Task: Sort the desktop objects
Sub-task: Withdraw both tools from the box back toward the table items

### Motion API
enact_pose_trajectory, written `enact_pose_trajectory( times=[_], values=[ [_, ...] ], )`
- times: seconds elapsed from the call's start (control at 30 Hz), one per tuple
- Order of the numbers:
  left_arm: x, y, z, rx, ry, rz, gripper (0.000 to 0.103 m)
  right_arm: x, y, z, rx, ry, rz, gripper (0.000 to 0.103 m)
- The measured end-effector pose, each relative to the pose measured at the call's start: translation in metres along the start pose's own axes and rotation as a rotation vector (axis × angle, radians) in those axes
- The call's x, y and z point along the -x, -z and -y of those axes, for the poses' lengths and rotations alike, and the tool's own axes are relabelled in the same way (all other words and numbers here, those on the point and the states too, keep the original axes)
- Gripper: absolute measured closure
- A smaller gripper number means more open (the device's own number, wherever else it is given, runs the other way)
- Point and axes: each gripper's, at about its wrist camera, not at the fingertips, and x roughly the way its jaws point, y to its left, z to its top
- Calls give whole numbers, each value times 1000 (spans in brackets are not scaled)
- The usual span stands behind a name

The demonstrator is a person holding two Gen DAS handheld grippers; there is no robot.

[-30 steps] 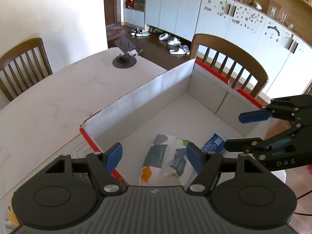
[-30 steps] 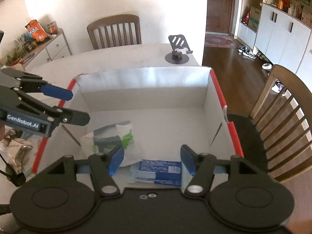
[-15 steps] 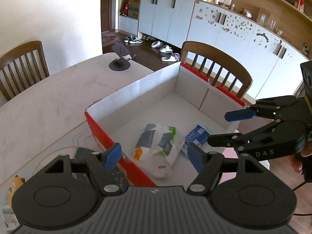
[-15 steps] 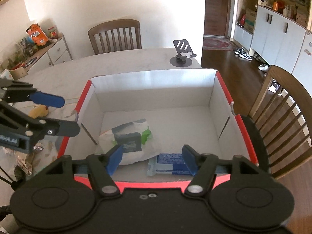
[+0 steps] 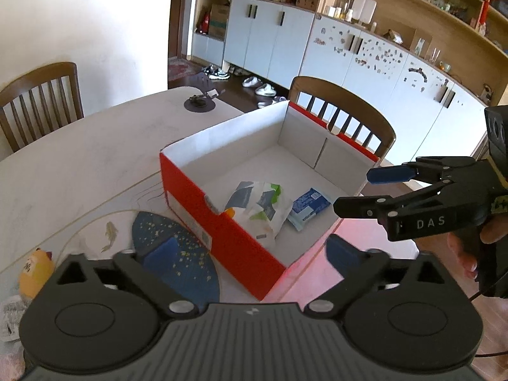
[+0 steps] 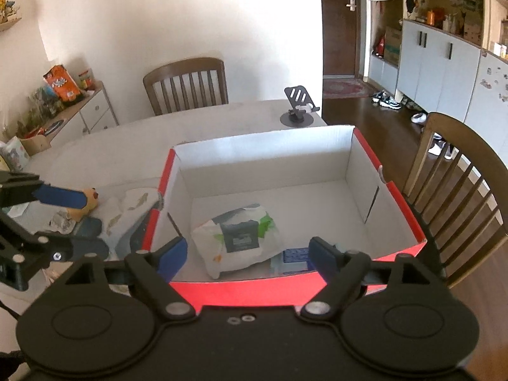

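Observation:
A red cardboard box (image 5: 222, 231) with a white inside stands on the table; it also shows in the right wrist view (image 6: 241, 289). In it lie a white-green-grey packet (image 5: 258, 206) (image 6: 238, 238) and a small blue packet (image 5: 306, 204) (image 6: 293, 255). My left gripper (image 5: 250, 250) is open and empty, above the box's near left corner. My right gripper (image 6: 247, 254) is open and empty, just outside the box's near wall. A yellow chick toy (image 5: 36, 273) (image 6: 89, 201) lies on the table left of the box.
A dark blue speckled item (image 5: 177, 260) lies on a white fish-print cloth (image 6: 133, 203) beside the box. Crumpled wrappers (image 5: 11, 314) lie at the far left. A black phone stand (image 6: 298, 104) is at the table's far end. Wooden chairs (image 6: 460, 190) surround the table.
Both grippers have pulled back and up out of the box, the left one towards the left. The two packets stay lying in the box.

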Motion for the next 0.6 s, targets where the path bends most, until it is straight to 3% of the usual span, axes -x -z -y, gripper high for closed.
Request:
enact_pose_trajectory(
  times=[0.27, 0.6],
  values=[
    [36, 26, -2, -43, -31, 84, 0, 12, 10, -32, -13, 28, 28, 14],
    [76, 58, -25, 16, -33, 135, 0, 28, 28, -75, -8, 73, 63, 9]
  ],
)
